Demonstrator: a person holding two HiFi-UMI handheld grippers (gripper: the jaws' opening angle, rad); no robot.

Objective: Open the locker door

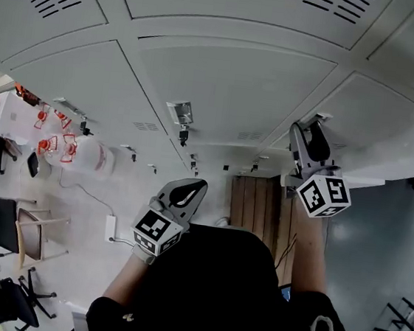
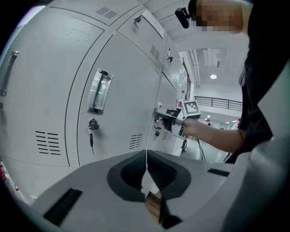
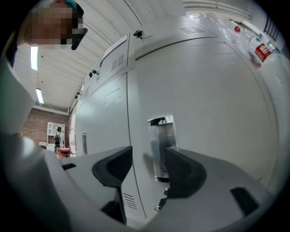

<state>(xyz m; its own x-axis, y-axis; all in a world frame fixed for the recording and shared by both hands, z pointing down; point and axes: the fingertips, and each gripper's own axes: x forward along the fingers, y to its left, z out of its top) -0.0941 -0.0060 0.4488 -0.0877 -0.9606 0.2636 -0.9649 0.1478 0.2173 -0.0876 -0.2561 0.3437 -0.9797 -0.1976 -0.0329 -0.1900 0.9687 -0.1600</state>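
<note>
Grey metal lockers fill the wall ahead. My right gripper point(image 1: 309, 130) point(image 3: 147, 165) is held up to the locker door point(image 3: 213, 104) on the right. Its jaws stand open, and the door's shiny metal pull handle point(image 3: 161, 145) point(image 1: 320, 118) shows in the gap just beyond them, with neither pad pressing on it. My left gripper point(image 1: 189, 190) point(image 2: 146, 164) hangs lower and back from the lockers, shut with nothing in it. It faces the middle locker door point(image 2: 122, 90), which has its own handle point(image 2: 99, 92) and a key point(image 2: 92, 129) in the lock.
Keys hang in several locks along the row. Clear water jugs with red caps point(image 1: 68, 149) stand on the floor at the left, with chairs point(image 1: 7, 227) nearer me. A wooden board point(image 1: 262, 201) lies at the lockers' foot. A red-labelled jug point(image 3: 260, 50) sits on top.
</note>
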